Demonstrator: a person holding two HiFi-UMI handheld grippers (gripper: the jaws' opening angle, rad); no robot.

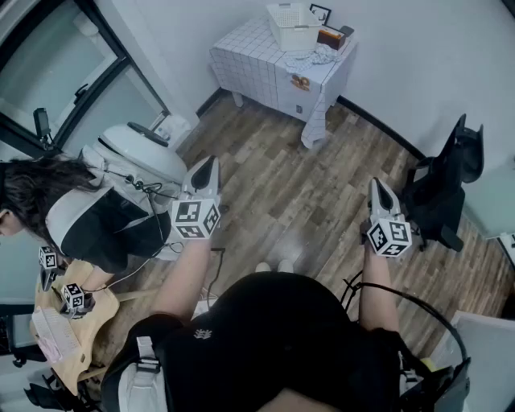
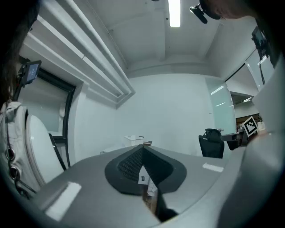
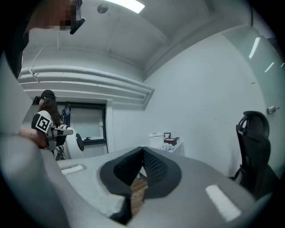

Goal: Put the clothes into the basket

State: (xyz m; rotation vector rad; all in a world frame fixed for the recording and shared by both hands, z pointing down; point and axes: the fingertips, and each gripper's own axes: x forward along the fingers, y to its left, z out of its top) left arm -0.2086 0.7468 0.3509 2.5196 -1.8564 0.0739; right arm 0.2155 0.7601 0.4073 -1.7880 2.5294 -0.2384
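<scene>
A white basket [image 1: 294, 24] stands on a far table draped in a checkered cloth [image 1: 249, 60]. A crumpled pale garment [image 1: 315, 56] lies on that table just in front of the basket. I hold both grippers up over the wooden floor, well short of the table. The left gripper [image 1: 211, 163] is shut with nothing in it, and the right gripper [image 1: 376, 185] is shut and empty too. In the left gripper view the basket [image 2: 133, 139] shows small beyond the closed jaws. In the right gripper view the basket [image 3: 156, 136] and garment [image 3: 169, 142] sit past the closed tips [image 3: 142, 149].
A seated person [image 1: 88, 217] and a white rounded machine [image 1: 141, 153] are at the left by the glass wall. A black office chair [image 1: 442, 189] stands at the right. A dark box [image 1: 331, 38] sits beside the basket. Spare marker cubes [image 1: 71, 296] lie on a low wooden seat.
</scene>
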